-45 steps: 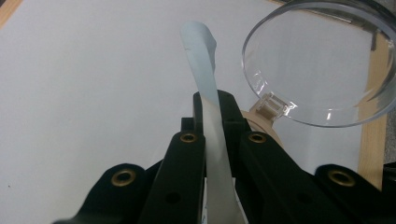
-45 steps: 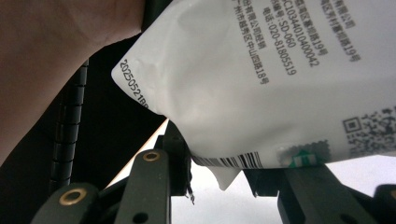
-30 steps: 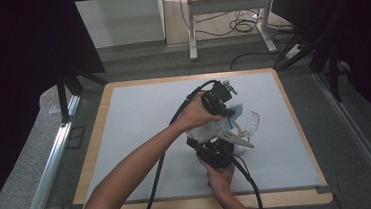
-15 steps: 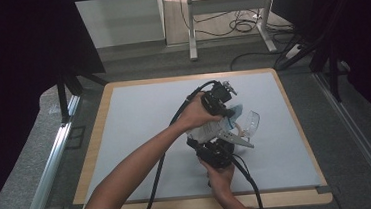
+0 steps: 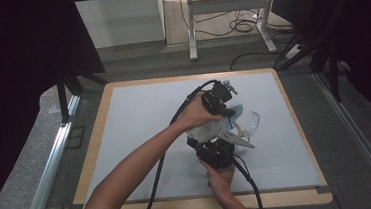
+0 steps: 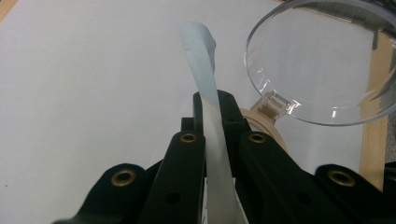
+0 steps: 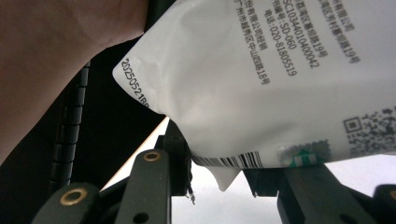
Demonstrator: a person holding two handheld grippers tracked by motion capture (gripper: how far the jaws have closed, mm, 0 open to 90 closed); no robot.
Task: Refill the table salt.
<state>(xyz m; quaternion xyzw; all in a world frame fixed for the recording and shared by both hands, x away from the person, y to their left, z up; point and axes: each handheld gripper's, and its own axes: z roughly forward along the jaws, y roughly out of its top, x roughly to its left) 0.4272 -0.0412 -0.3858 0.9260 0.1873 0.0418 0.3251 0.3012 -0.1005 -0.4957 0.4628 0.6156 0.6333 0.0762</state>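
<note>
In the left gripper view my left gripper (image 6: 215, 105) is shut on a thin pale blue strip (image 6: 201, 60) that curls up past its black jaws. Just beyond it lies the clear lens of a pair of safety glasses (image 6: 317, 60). From above, the left gripper (image 5: 228, 110) sits over the middle of the mat with the blue strip (image 5: 237, 111) at its tip. My right gripper (image 5: 212, 141) is right below it, shut on the lower edge of a white printed packet (image 5: 206, 131). That packet (image 7: 261, 84) hangs between the right gripper (image 7: 219, 170) jaws, barcode edge down.
The glasses (image 5: 249, 123) rest on a grey mat (image 5: 139, 118) with a wooden border. The left forearm (image 5: 138, 163) crosses the mat from the bottom left, and black cables trail from both grippers. Desk legs and cables stand on the floor beyond the table.
</note>
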